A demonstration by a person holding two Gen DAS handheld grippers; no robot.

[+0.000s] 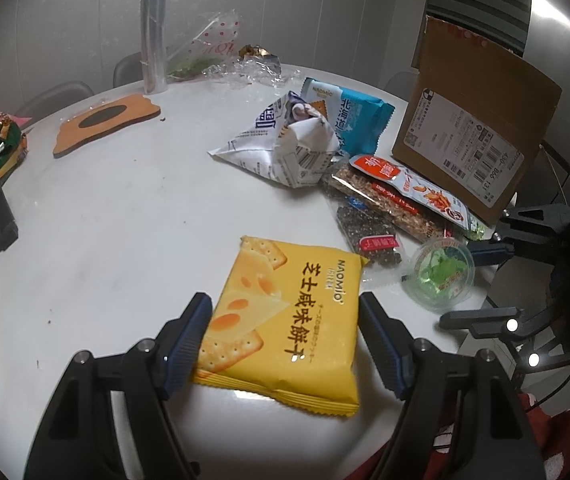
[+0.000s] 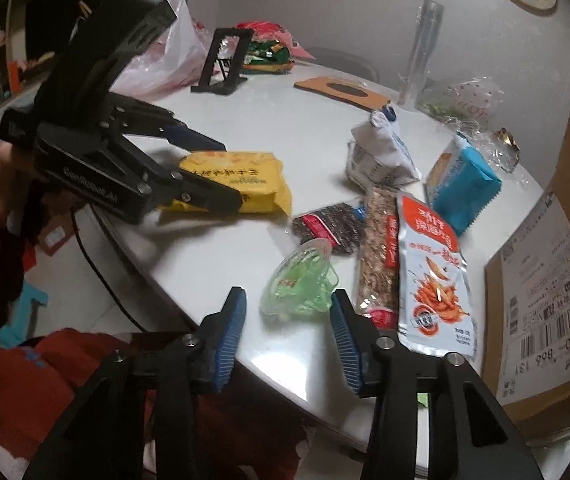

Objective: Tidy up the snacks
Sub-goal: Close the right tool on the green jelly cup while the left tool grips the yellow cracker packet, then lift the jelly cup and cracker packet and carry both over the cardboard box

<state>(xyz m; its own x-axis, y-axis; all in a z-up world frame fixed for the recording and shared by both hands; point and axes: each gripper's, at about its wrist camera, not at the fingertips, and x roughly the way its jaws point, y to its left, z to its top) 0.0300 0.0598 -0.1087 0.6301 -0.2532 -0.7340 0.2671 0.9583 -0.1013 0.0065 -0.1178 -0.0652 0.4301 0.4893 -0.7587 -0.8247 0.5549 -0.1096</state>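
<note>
A flat yellow foil packet of cheese crackers (image 1: 285, 320) lies near the front edge of the round white table (image 1: 105, 208), and the left gripper (image 1: 285, 336) straddles it, fingers spread with a pad close by each side; whether they press the packet is unclear. To lift it cleanly, the pads likely need to close squarely on the long edges. The right gripper (image 2: 289, 340), fingers apart and gripping nothing, hovers just short of a small clear tipped-over cup with a green lid (image 2: 301, 284). Beside it lie seed bars in clear wrap (image 2: 377, 256), a silver pouch with red print (image 2: 433, 272), a blue packet (image 2: 465, 184) and an open brown cardboard box (image 2: 545, 300), crowding the right side.
</note>
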